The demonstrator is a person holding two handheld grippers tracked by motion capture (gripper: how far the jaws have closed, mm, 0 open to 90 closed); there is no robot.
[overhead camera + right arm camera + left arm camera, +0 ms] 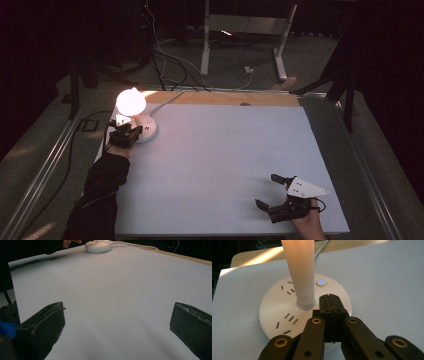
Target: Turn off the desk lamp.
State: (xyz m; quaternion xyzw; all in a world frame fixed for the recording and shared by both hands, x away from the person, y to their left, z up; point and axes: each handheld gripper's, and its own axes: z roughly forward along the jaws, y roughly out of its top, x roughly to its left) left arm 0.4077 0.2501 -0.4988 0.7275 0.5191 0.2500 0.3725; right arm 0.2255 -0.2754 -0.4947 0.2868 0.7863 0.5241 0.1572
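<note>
Nearest the lens, my left gripper [331, 305] had its jaws clenched together with nothing between them, the tips resting over the round white lamp base [274, 315] just to the right of the upright stem [302, 277]. What mattered was the small button [321, 282] with its blue glow — it sat straight ahead of my closed tips, a little beyond them along the same line, so I judged a short push forward and down would meet it. The stem's long axis stood vertical and close beside my jaws. From above, that left hand [121, 137] lay at the far left of the table [215, 150], forearm stretched forward, under the lit shade [131, 101]. Far to the right, my right gripper [276, 192] hovered near the table's front edge — jaws spread wide, empty, well apart from the lamp.
</note>
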